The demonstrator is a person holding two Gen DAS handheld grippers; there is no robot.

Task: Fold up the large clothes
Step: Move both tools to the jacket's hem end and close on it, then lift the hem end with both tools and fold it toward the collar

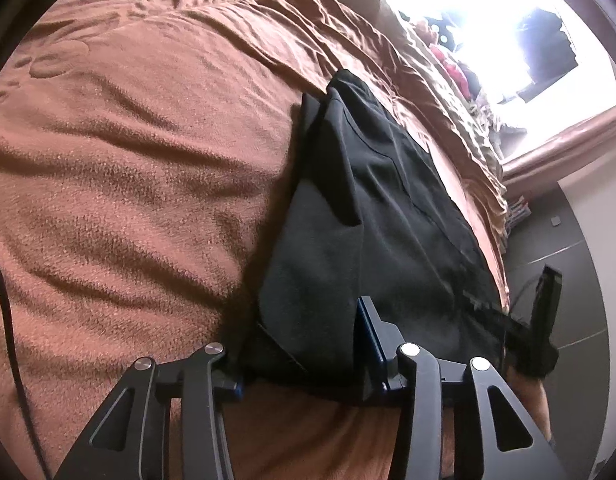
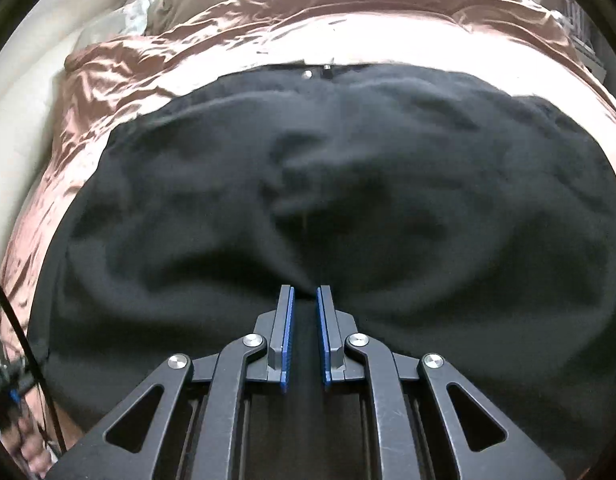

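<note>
Bare blanket [image 1: 128, 160] lies open beside the garment [image 1: 367, 208].

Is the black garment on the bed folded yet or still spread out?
Partly folded. On the blanket, the black garment lies in overlapping layers, one lighter panel over another; its near edge is bunched, not flat.

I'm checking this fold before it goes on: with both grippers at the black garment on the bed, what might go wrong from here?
1. The right gripper pinches only a small ridge of the black garment; it may slip free.
2. The left gripper straddles a thick bunched edge and may catch uneven layers.
3. The brown blanket is rumpled and could get dragged along.
</note>
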